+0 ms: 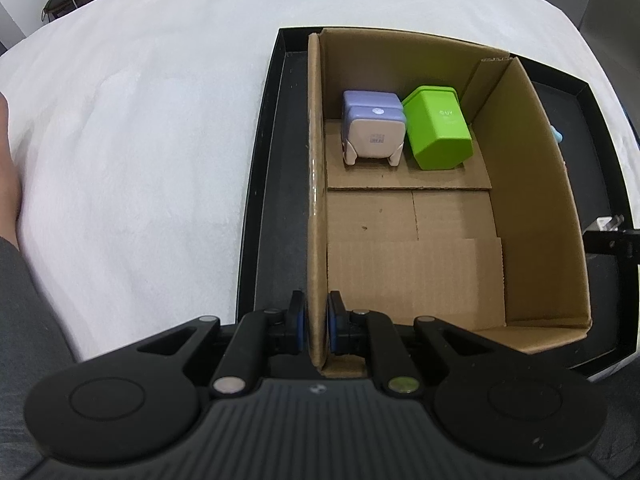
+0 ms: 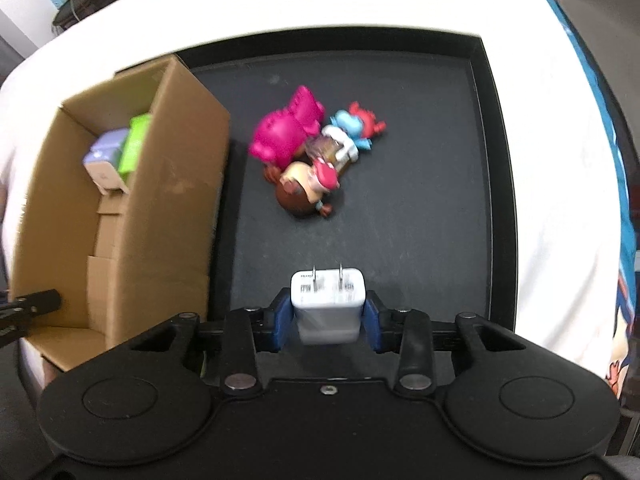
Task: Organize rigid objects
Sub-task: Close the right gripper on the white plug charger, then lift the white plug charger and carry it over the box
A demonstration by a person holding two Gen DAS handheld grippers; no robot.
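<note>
My left gripper point(image 1: 317, 326) is shut on the near left wall of the cardboard box point(image 1: 316, 208), one blue pad on each side of it. At the far end of the box lie a lilac and white charger point(image 1: 374, 134) and a green block point(image 1: 438, 132). My right gripper point(image 2: 329, 318) is shut on a white wall charger point(image 2: 327, 304), prongs pointing away, held above the black tray point(image 2: 420, 208). The cardboard box point(image 2: 176, 184) stands at its left.
A heap of toys lies in the tray: a pink figure point(image 2: 286, 132), a doll with a brown head point(image 2: 306, 186), a blue and red figure point(image 2: 358, 122). The tray sits on a white cloth point(image 1: 132, 152). Shelves with clutter stand far back left.
</note>
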